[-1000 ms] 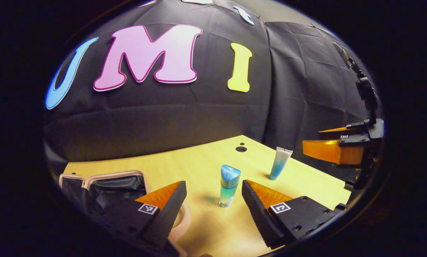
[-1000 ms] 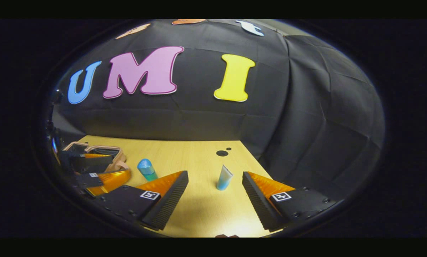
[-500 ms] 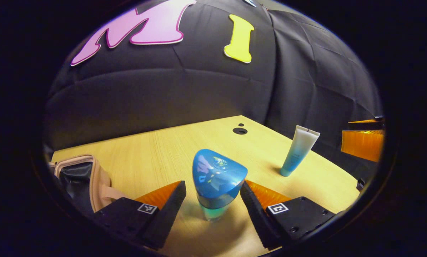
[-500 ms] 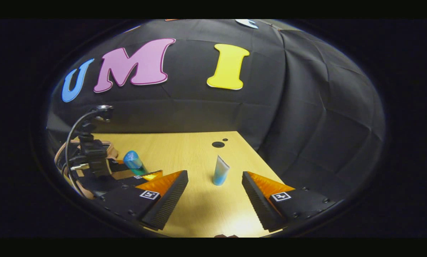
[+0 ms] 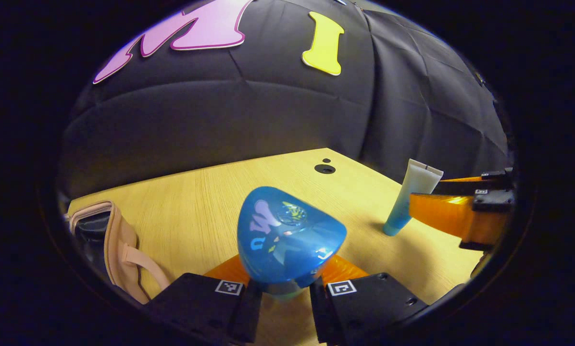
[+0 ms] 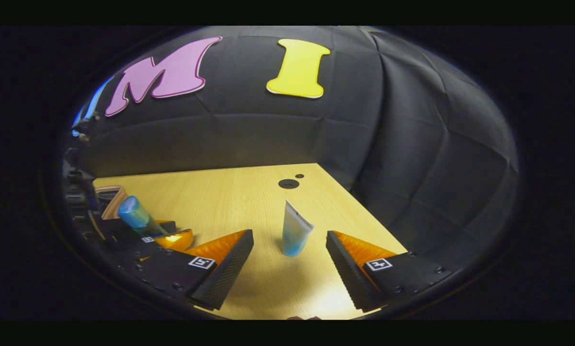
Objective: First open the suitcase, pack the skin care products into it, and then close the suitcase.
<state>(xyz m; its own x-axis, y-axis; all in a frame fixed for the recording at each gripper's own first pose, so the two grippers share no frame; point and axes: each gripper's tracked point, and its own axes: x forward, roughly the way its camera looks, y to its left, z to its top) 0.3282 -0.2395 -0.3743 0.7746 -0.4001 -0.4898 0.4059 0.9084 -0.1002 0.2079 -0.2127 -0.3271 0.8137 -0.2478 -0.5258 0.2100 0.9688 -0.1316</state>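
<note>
A blue-capped bottle (image 5: 287,238) with a clear teal body stands upright on the wooden table (image 5: 206,202), and my left gripper (image 5: 280,295) is shut on its body just under the cap. In the right gripper view the same bottle (image 6: 134,215) sits in the left gripper (image 6: 165,236) at the far left. A white-to-blue tube (image 6: 294,230) stands on its cap ahead of my right gripper (image 6: 290,262), which is open and short of it. That tube (image 5: 412,197) also appears at the right of the left gripper view, partly behind the right gripper (image 5: 460,216).
The pink-rimmed suitcase (image 5: 119,245) lies open at the table's left, its dark lining showing; its edge (image 6: 110,198) peeks out behind the left gripper. Two round holes (image 6: 288,183) mark the table's far corner. The black cloth wall rises behind the table.
My left gripper moved up to the bottle and closed on it. The right gripper advanced toward the tube, which looks larger and nearer now.
</note>
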